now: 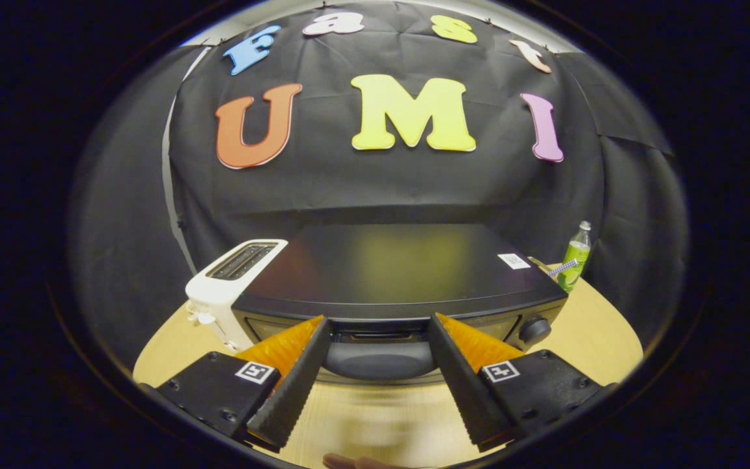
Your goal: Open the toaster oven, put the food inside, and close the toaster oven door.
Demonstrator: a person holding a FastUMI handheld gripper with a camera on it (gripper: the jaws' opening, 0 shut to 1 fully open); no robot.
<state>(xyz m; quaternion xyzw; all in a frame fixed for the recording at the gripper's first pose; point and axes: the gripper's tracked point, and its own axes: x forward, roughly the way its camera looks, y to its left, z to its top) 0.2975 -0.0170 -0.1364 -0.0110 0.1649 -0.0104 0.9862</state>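
Gripper view: tongs (378,319) spread before toaster oven (401,273).

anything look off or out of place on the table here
Nothing stands out. The toaster oven sits square with its door shut, the white toaster and green bottle stand upright, and the tongs are open at the door handle.

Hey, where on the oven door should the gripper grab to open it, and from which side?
Grip the handle, the rounded bar bulging out from the top of the oven door, straight from the front. It lies crosswise between the fingers of the open gripper, just ahead of their tips, so it would probably take one finger above and one below, which likely means rolling the gripper first.
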